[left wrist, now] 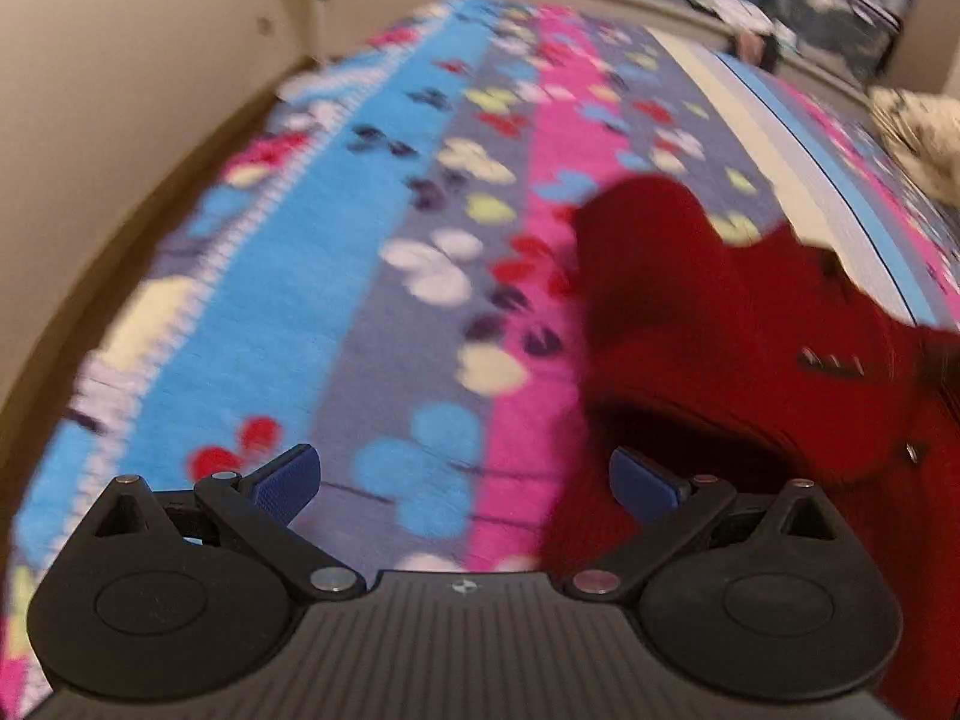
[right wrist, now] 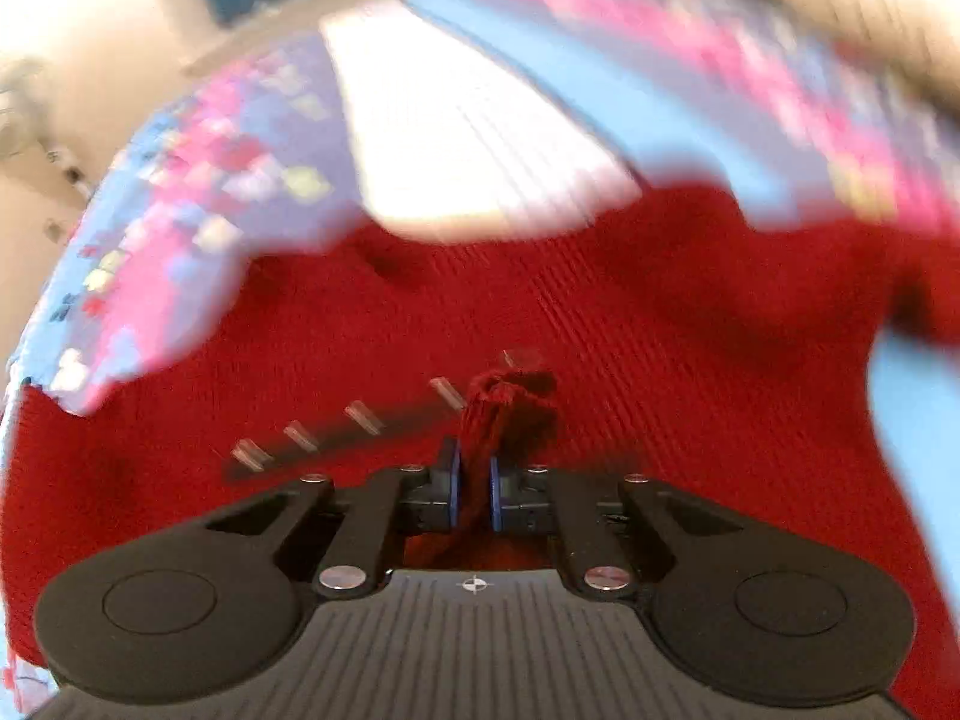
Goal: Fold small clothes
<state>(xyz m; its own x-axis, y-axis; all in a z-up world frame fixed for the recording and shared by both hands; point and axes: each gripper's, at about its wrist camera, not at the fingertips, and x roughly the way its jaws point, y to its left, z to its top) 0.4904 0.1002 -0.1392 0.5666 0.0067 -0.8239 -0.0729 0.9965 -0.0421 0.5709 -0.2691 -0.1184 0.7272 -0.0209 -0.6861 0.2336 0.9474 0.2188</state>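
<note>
A small red knitted garment (left wrist: pixel 738 330) with a row of pale buttons lies on a colourful butterfly blanket (left wrist: pixel 372 252) at the right of the left wrist view. My left gripper (left wrist: pixel 465 483) is open and empty, just left of the garment's near edge, with its right finger over the red knit. In the right wrist view the red garment (right wrist: pixel 600 312) fills the middle. My right gripper (right wrist: pixel 474 486) is shut on a bunched fold of the red knit beside the button row (right wrist: pixel 360 420). Both views are blurred by motion.
The blanket (right wrist: pixel 180 240) covers a bed that runs up to a beige wall (left wrist: pixel 120 90) on the left. A white and blue striped band (right wrist: pixel 456 138) lies beyond the garment. Bags and cloth items (left wrist: pixel 840 0) sit at the far end by a blue curtain.
</note>
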